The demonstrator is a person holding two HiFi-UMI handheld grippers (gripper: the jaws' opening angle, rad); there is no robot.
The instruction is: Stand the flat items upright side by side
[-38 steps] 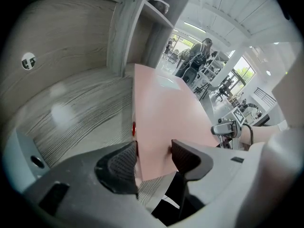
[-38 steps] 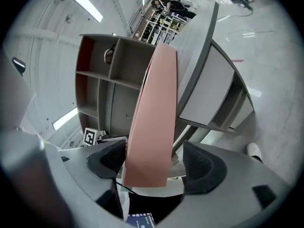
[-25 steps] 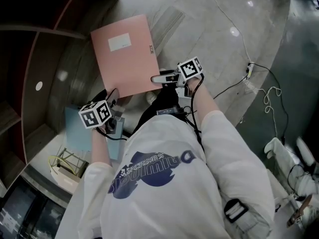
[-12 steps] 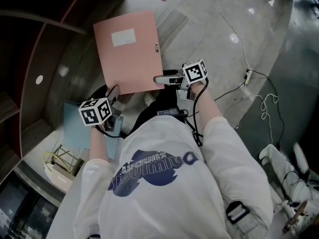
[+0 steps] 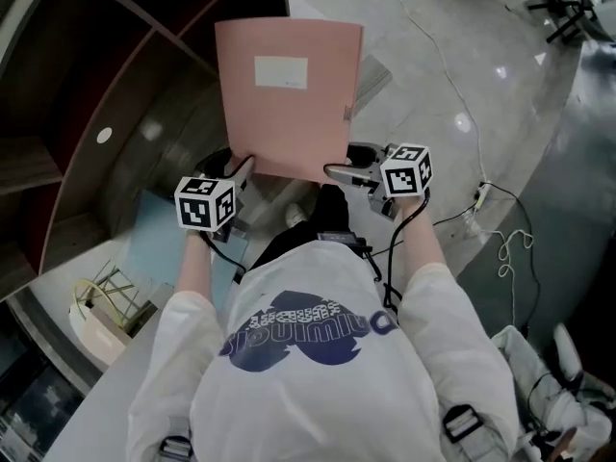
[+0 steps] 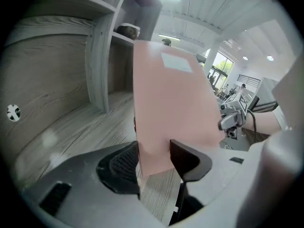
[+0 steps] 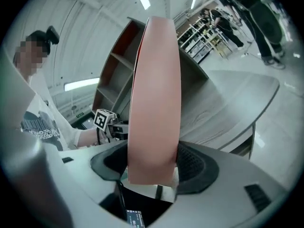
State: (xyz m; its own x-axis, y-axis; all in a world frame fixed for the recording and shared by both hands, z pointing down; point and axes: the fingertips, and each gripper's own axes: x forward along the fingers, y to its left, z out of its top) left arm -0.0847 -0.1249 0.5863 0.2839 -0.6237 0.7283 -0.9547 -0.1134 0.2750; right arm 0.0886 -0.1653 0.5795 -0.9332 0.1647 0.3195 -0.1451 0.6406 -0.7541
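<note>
**Both grippers are raising the pink folder by its near edge.**

Compared with a second ago, the pink folder is sitting squarer in front of the person and higher over the table. The left gripper is pinching its near left corner and the right gripper its near right corner, pads pressing on both faces. It is hanging beside the wooden shelf on the left. This looks like the start of standing it upright, while the blue folder is lying flat at near left.
</note>
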